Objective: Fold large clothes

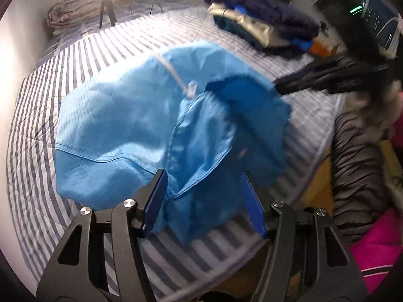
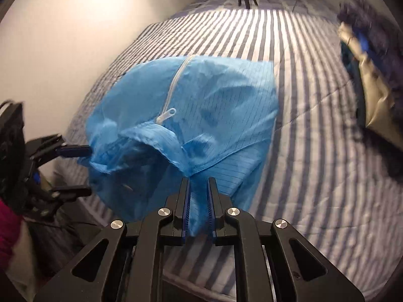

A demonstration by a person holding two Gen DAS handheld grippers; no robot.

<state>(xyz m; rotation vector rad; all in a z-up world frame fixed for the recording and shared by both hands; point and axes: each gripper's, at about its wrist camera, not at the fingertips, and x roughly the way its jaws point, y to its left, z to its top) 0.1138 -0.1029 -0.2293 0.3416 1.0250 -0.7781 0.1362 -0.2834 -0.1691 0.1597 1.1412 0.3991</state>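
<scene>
A light blue zip jacket (image 1: 113, 115) lies rumpled on the striped bed cover (image 1: 45, 105). Its white zipper (image 2: 172, 88) runs down the middle. In the left wrist view my left gripper (image 1: 203, 176) stands open, its blue pads wide apart around a loose fold at the near edge. The right wrist view shows that left gripper (image 2: 89, 170) at the jacket's (image 2: 226, 100) left side. My right gripper (image 2: 198, 180) is shut on a bunched seam corner of the jacket near the collar. It appears blurred in the left wrist view, right gripper (image 1: 275, 85) tips at the cloth.
A pile of folded clothes (image 1: 264, 25) sits at the bed's far right, also seen as the pile (image 2: 372, 88). A lamp tripod (image 1: 107, 7) and a rolled quilt (image 1: 73, 10) stand at the head. A wall runs along the left. Dark striped cloth (image 1: 360, 163) and a pink sleeve (image 1: 377, 246) lie off the bed's right edge.
</scene>
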